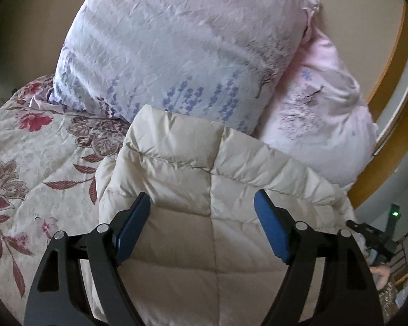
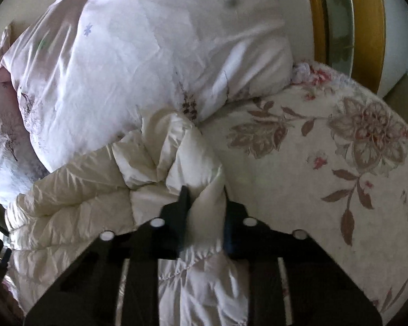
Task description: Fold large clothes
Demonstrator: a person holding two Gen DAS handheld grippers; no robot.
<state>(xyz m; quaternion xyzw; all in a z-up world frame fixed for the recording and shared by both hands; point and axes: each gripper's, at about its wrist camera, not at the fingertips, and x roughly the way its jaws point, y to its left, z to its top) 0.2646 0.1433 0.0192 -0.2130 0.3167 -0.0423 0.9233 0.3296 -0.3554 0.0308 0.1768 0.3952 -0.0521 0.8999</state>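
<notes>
A cream quilted puffer jacket (image 1: 193, 168) lies on a floral bedspread (image 1: 27, 152), its far folded edge against the pillows. In the left wrist view my left gripper (image 1: 202, 203) stands open above the jacket, blue pads wide apart with nothing pinched between them. In the right wrist view the same jacket (image 2: 89, 203) bunches up at its right edge. My right gripper (image 2: 205, 194) is shut on a puffy fold of that edge, which bulges up between the two black fingers.
Two pale pink pillows (image 1: 176, 49) with lavender print lean against a beige wall behind the jacket; the right wrist view shows one pillow (image 2: 138, 62). A yellow wooden frame (image 2: 375, 27) runs along the bed's far side. Bare floral bedspread (image 2: 326, 168) spreads right of the jacket.
</notes>
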